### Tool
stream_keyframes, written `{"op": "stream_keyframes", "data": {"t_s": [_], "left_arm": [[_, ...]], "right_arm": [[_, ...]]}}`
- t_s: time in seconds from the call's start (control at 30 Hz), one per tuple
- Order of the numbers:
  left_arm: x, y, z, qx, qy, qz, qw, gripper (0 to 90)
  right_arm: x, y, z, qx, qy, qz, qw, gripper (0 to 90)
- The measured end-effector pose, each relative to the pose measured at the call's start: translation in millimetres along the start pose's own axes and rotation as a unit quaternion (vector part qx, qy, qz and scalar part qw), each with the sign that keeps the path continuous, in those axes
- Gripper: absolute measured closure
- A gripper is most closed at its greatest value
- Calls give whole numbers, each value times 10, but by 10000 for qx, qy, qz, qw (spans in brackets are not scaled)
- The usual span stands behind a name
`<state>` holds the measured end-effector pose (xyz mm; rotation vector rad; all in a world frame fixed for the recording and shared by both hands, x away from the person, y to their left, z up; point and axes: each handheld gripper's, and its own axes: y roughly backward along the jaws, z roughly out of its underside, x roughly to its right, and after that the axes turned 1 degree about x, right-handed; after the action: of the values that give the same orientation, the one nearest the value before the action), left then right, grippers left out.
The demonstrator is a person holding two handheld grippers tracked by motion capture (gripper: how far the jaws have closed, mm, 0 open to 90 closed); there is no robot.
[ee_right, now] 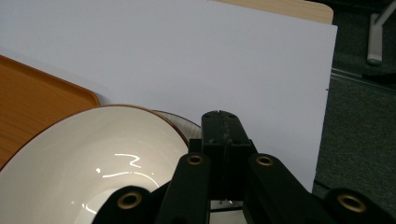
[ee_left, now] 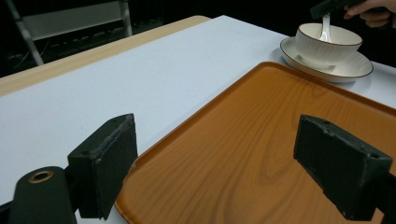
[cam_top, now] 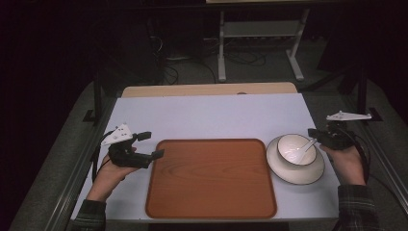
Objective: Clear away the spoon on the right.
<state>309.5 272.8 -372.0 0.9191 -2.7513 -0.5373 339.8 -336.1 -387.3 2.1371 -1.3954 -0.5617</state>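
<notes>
A wood-grain orange tray [cam_top: 211, 178] lies in the middle of the white table. To its right a white bowl [cam_top: 288, 144] stands on a white plate [cam_top: 296, 175], with a white spoon [cam_top: 304, 147] leaning in the bowl. My right gripper [cam_top: 313, 134] is shut on the spoon's handle at the bowl's right rim; in the right gripper view its jaws [ee_right: 223, 122] are pressed together over the bowl [ee_right: 93, 158]. My left gripper [cam_top: 151, 145] is open at the tray's left edge, and its jaws [ee_left: 217, 163] straddle the tray's corner [ee_left: 261, 154] without touching it. The bowl [ee_left: 327, 44] and spoon [ee_left: 325, 25] show far off.
The white table top [cam_top: 211, 115] has bare room behind the tray, with a wooden strip [cam_top: 207, 89] along its far edge. Metal rails run along both sides. A shelf frame and cables stand on the dark floor beyond.
</notes>
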Motion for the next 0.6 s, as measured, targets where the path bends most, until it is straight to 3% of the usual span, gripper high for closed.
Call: {"op": "stream_keyframes", "data": {"t_s": [0.47, 0.6], "left_arm": [[-2, -2, -2, 20, 21, 5, 10000, 130], [-5, -1, -1, 25, 28, 15, 10000, 130]], "right_arm": [[-16, 126, 122, 23, -77, -18, 10000, 897], [-12, 185, 130, 233, -85, -79, 9997, 848]]}}
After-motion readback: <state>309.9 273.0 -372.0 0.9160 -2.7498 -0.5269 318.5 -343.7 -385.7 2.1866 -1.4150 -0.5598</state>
